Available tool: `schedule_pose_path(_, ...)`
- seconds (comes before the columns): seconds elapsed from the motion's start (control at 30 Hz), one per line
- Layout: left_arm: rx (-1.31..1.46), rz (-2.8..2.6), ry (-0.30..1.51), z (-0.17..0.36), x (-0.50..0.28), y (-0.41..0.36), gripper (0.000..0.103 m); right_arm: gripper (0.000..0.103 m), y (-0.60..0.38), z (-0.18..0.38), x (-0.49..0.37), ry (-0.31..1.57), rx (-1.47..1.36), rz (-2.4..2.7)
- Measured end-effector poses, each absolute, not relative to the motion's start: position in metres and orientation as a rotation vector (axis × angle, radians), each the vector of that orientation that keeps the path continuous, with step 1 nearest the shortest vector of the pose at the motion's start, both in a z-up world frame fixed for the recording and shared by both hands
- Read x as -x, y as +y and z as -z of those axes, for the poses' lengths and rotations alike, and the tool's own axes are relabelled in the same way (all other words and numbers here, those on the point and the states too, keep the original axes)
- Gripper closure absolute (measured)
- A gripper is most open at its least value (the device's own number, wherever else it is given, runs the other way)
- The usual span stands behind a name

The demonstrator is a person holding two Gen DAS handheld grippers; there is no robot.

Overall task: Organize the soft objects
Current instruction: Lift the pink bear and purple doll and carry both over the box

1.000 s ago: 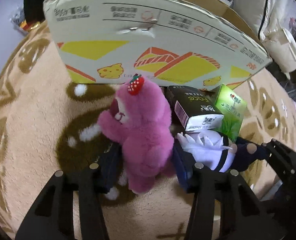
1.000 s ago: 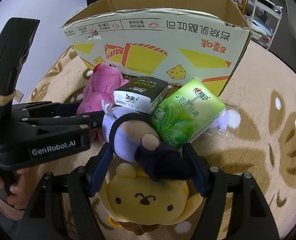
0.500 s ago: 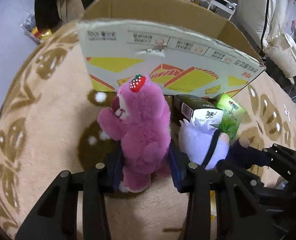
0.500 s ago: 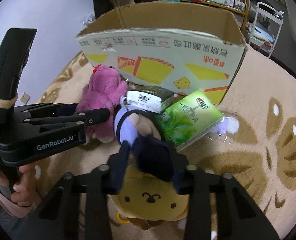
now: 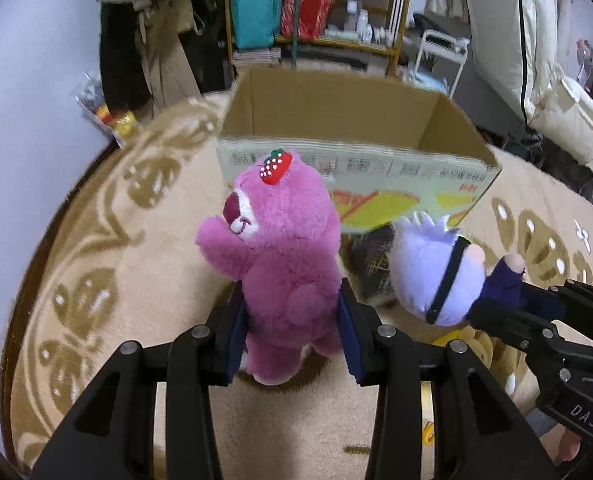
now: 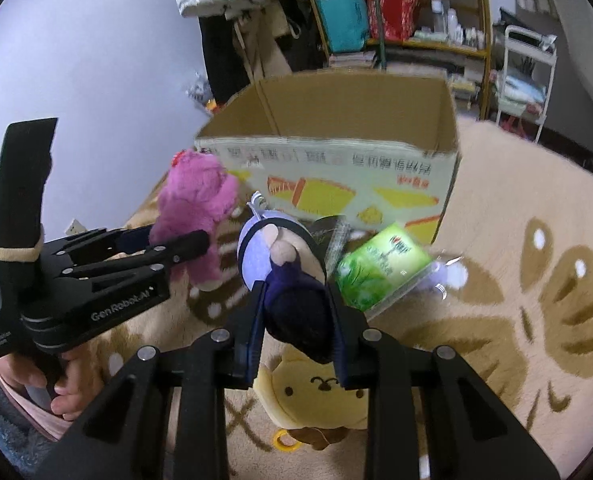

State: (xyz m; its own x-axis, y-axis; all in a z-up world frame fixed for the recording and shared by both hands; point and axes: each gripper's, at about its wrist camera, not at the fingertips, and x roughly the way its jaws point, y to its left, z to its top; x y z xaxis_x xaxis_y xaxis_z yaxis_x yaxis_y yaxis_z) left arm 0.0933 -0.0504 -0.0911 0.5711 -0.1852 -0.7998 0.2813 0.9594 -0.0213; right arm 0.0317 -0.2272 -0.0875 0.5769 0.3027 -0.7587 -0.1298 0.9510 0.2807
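The left gripper (image 5: 292, 332) is clamped on the lower body of the pink plush bear (image 5: 280, 256), its blue pads pressed into the fur on either side, and the bear hangs upright in the grip with its strawberry-topped head toward the cardboard box (image 5: 352, 148). The right gripper (image 6: 296, 330) is likewise closed tight, on the dark body of the lilac-haired doll (image 6: 284, 264), whose pale head sticks forward out of the jaws.

Both toys are lifted clear of the patterned rug (image 6: 516, 240). The box stands directly ahead of both grippers, open side up, with its printed front wall facing them; its interior looks bare as far as can be seen. The box lies forward and beyond that wall, so each toy has to clear the front rim before it can go in. From these views the bear's head sits about level with the rim, and the two hands look about equally near.

On the rug below remain a yellow plush (image 6: 316, 396) under the right gripper, a green tissue pack (image 6: 380, 268) beside the doll, and a darker pack (image 5: 370, 264) at the foot of the box.
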Motion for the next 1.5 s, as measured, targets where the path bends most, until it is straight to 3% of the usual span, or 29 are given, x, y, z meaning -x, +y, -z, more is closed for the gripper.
schedule_pose_path(0.4,-0.155,0.226,0.662,0.048,-0.060,-0.052,0.063,0.073,-0.244,0.042,-0.013,0.670,-0.220,-0.156)
schedule_pose_path(0.73,-0.154,0.204,0.553,0.031,-0.052,-0.049,0.063,0.073,-0.269,0.017,-0.015,0.537,-0.212,-0.083)
schedule_pose_path(1.5,-0.209,0.220,0.418,0.013,-0.089,-0.076,0.063,0.073,-0.277,0.008,-0.060,0.488,-0.165,-0.073)
